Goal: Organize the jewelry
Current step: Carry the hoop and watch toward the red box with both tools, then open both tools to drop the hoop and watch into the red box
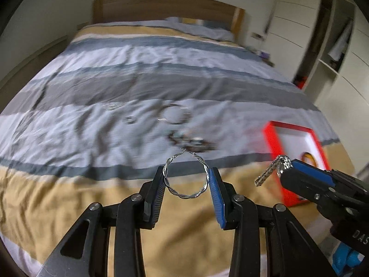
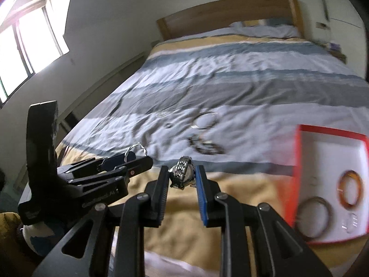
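My left gripper (image 1: pixel 186 177) is shut on a twisted silver hoop earring (image 1: pixel 185 177), held above the bed. It also shows in the right wrist view (image 2: pixel 136 155). My right gripper (image 2: pixel 182 175) is shut on a silver metal watch (image 2: pixel 183 172); in the left wrist view (image 1: pixel 284 169) the watch band (image 1: pixel 267 173) hangs from it. A red-rimmed white tray (image 2: pixel 299 161) lies on the bed at the right, holding an amber bangle (image 2: pixel 350 189), a dark bangle (image 2: pixel 314 217) and small pieces. Several loose jewelry items (image 1: pixel 175 115) lie on the striped duvet ahead.
The bed has a striped blue, white and tan duvet (image 1: pixel 115 80) and a wooden headboard (image 1: pixel 161 7). A white wardrobe (image 1: pixel 334 46) stands at the right. A window (image 2: pixel 27 41) is at the left. The scene is motion-blurred.
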A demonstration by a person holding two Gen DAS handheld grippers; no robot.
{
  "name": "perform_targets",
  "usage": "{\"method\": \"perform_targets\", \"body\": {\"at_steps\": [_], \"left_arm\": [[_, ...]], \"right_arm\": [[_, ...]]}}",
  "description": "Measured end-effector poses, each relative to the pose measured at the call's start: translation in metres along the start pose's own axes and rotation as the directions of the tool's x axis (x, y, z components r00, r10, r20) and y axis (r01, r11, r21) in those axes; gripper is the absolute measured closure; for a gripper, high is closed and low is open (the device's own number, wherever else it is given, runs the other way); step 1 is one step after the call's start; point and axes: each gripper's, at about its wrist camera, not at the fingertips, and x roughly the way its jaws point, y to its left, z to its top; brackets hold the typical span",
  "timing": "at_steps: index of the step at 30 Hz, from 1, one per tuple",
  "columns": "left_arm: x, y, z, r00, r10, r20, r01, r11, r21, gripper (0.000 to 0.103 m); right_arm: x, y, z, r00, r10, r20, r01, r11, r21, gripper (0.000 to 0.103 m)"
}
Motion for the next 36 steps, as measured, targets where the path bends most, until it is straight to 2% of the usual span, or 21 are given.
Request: {"method": "perform_targets", "body": {"at_steps": [7,11,17,24,31,36], "left_arm": [[0.022,-0.095,0.007,0.992,-0.125,-0.027,0.127,0.985,0.116,0.066],[0.047,-0.146,0.012,0.982,-0.180,-0.057,0.187,0.967,0.171,0.066],[0.090,-0.195,0.006,0.962,-0.237,-0.134,0.260,0.945,0.200,0.066],[0.129,-0.211,-0.026,0.944,-0.232,-0.233,0.285,0.931,0.228,0.066],[0.134,-0.222,-0.033,0.946,-0.217,-0.239,0.282,0.916,0.285,0.066],[0.135,-0.220,-0.033,0.944,-0.220,-0.245,0.287,0.915,0.284,0.066]], "right_arm": [[-0.045,-0.085,-0.013,0.988,-0.152,0.022,0.149,0.985,0.090,0.081],[-0.053,-0.132,-0.018,0.972,-0.234,0.012,0.230,0.964,0.132,0.081],[-0.046,-0.194,-0.026,0.947,-0.321,-0.034,0.321,0.929,0.183,0.081],[-0.022,-0.229,-0.040,0.939,-0.334,-0.084,0.344,0.916,0.205,0.081],[-0.004,-0.235,-0.046,0.939,-0.325,-0.115,0.341,0.923,0.175,0.081],[0.001,-0.234,-0.048,0.936,-0.327,-0.129,0.345,0.924,0.163,0.081]]}}
